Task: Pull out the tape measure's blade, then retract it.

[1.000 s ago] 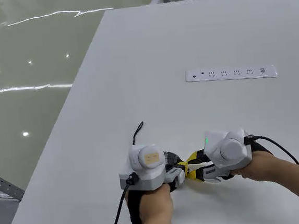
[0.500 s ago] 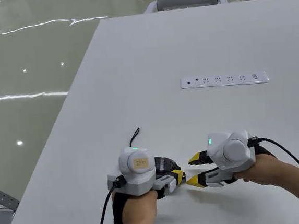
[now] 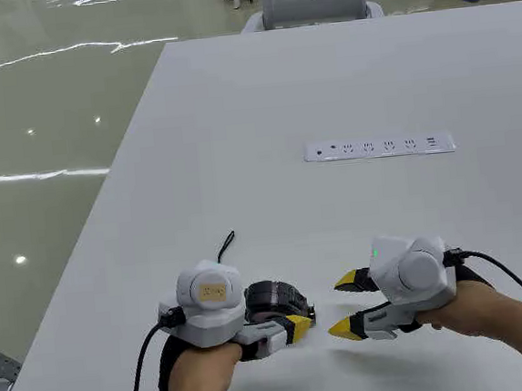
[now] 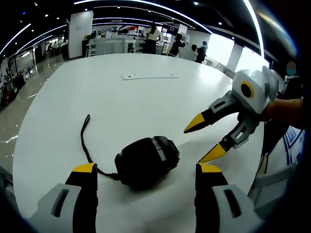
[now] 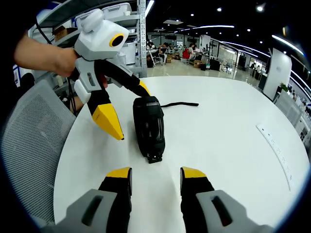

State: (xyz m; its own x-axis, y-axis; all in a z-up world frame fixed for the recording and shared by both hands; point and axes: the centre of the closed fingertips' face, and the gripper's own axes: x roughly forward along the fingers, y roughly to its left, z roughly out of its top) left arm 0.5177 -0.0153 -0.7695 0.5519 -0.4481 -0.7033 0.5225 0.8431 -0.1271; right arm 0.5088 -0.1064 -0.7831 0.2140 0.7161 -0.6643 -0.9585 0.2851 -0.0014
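tape measure [image 4: 147,161] loose on the counter [image 3: 236,115]
left gripper [image 4: 146,169], right gripper [image 5: 156,173] released; case looks rigid, light: clamp flat sides

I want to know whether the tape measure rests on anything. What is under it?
The tape measure sits on the white table, with its black strap trailing away across the surface. Nothing shows beneath its edges; the patch under its body is covered.
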